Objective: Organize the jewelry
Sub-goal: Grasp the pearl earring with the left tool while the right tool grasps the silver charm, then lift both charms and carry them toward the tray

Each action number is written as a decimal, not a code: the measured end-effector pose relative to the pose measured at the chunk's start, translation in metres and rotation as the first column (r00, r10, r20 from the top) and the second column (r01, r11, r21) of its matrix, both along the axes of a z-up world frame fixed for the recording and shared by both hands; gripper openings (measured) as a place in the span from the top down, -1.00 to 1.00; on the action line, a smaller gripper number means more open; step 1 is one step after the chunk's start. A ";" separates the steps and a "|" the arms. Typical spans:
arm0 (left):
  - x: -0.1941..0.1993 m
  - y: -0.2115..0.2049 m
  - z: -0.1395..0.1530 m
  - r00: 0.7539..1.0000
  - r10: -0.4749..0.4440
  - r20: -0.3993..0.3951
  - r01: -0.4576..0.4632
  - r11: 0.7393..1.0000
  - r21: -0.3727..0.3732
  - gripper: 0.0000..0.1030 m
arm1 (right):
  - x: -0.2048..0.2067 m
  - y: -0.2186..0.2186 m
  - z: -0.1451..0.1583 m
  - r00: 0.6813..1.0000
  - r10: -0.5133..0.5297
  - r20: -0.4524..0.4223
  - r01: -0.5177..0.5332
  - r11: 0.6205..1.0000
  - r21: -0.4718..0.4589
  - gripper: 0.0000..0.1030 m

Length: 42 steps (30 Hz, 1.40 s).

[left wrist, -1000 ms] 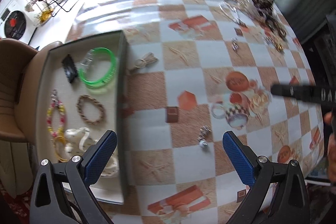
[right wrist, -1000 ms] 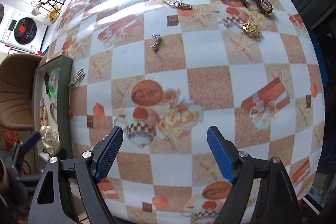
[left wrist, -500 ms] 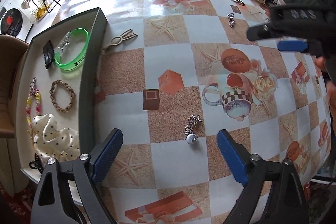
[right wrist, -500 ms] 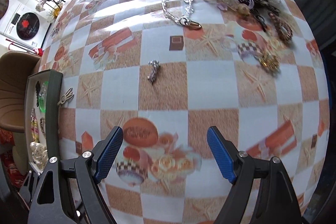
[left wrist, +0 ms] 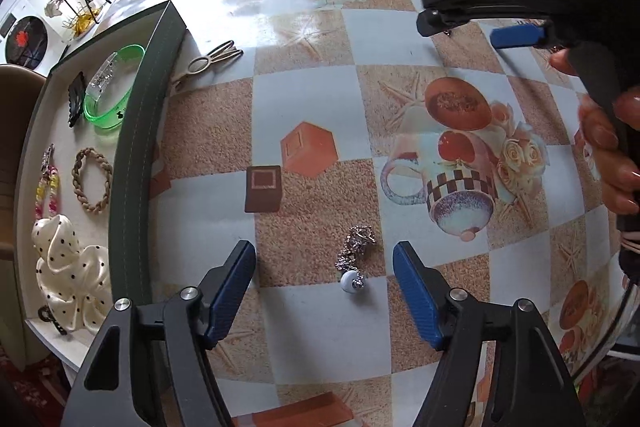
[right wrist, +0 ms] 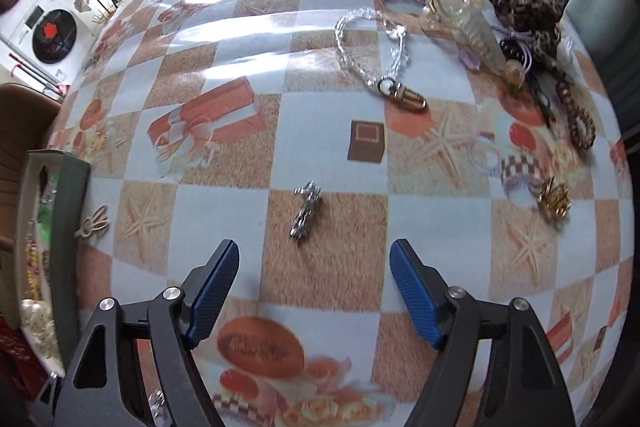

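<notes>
While both grippers hang over the checked tablecloth (left wrist: pixel 400 39), neither one holds anything. The left gripper (left wrist: pixel 324 287) has its jaws spread wide, and a small silver chain with a white bead (left wrist: pixel 354 259) lies on the cloth directly between and just ahead of the fingertips. This alignment suggests the piece is the next pickup: the jaws straddle it so that closing will pinch it from both sides.

To the left of that gripper sits the dark-rimmed tray (left wrist: pixel 132 155), which already holds a green bangle (left wrist: pixel 114 89), a braided band (left wrist: pixel 92 181), a beaded strand (left wrist: pixel 47 187) and a polka-dot scrunchie (left wrist: pixel 70 267). A beige clip (left wrist: pixel 210 61) lies on the cloth just outside the tray rim.

The right gripper (right wrist: pixel 314 291) is likewise spread apart. A silver clasp piece (right wrist: pixel 306 211) lies ahead of it, nearer the left finger than the right. Farther ahead and to the right, unsorted pieces remain: a clear bead chain (right wrist: pixel 376 43), a gold charm (right wrist: pixel 554 201) and a leopard scrunchie (right wrist: pixel 524 5).
</notes>
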<state>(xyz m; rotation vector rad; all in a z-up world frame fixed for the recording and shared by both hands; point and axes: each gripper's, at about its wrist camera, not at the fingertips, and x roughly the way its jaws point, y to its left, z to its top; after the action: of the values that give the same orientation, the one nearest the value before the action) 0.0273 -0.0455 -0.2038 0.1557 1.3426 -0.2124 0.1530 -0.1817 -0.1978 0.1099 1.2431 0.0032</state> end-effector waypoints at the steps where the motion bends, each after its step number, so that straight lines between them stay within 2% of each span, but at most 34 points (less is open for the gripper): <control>1: -0.001 -0.001 0.000 1.000 0.000 0.002 0.000 1.000 -0.001 -0.46 | 0.001 0.002 0.000 1.000 0.002 0.008 -0.002 1.000 -0.016 -0.53; 5: -0.005 -0.001 0.000 1.000 0.000 0.005 0.000 1.000 -0.011 -0.32 | 0.002 0.008 -0.001 1.000 0.006 0.022 -0.005 0.997 -0.072 -0.40; 10: -0.010 -0.009 0.003 1.000 -0.021 0.002 0.021 0.999 -0.025 0.06 | 0.000 0.007 0.002 1.000 0.003 0.026 -0.001 0.996 -0.090 -0.14; 12: -0.012 -0.012 0.004 1.000 -0.028 -0.004 0.028 0.999 -0.030 0.19 | 0.002 0.008 0.004 1.000 0.020 0.022 -0.018 0.996 -0.087 0.23; 14: -0.012 -0.015 0.004 0.999 -0.029 -0.012 0.029 0.999 -0.033 0.23 | 0.003 0.010 0.005 0.999 0.029 0.016 -0.028 0.996 -0.081 0.36; 16: -0.010 -0.017 0.003 0.999 -0.029 -0.019 0.029 0.999 -0.035 0.49 | 0.003 0.012 0.007 0.999 0.034 0.013 -0.033 0.997 -0.074 0.47; 17: -0.010 -0.018 0.003 0.999 -0.032 -0.023 0.031 0.999 -0.036 0.52 | 0.004 0.014 0.007 0.999 0.034 0.013 -0.033 0.997 -0.075 0.55; 18: -0.010 -0.018 0.003 0.999 -0.035 -0.028 0.033 0.999 -0.041 0.56 | 0.004 0.014 0.007 0.999 0.032 0.012 -0.031 0.996 -0.080 0.74; 19: -0.010 -0.018 0.004 0.999 -0.036 -0.032 0.035 0.998 -0.047 0.75 | 0.005 0.014 0.008 1.000 0.029 0.009 -0.028 0.997 -0.075 0.83; 23: -0.010 -0.016 0.006 0.998 -0.039 -0.039 0.036 0.997 -0.065 0.78 | 0.005 0.011 0.008 1.000 0.009 -0.001 -0.009 0.999 -0.050 0.91; 26: -0.008 -0.009 0.010 0.998 -0.040 -0.039 0.037 0.996 -0.083 0.95 | 0.000 0.003 0.011 1.000 -0.008 -0.013 0.008 1.000 -0.017 0.91; 42: 0.006 0.011 0.048 1.000 -0.011 -0.028 0.007 0.989 -0.147 0.95 | -0.055 -0.010 0.038 0.998 -0.021 -0.059 0.027 0.993 0.111 0.91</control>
<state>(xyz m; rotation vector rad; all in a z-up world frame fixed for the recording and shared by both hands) 0.0337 -0.0340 -0.1562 0.0354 1.3497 -0.3211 0.0983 -0.1916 -0.1601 0.2231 1.2995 0.0488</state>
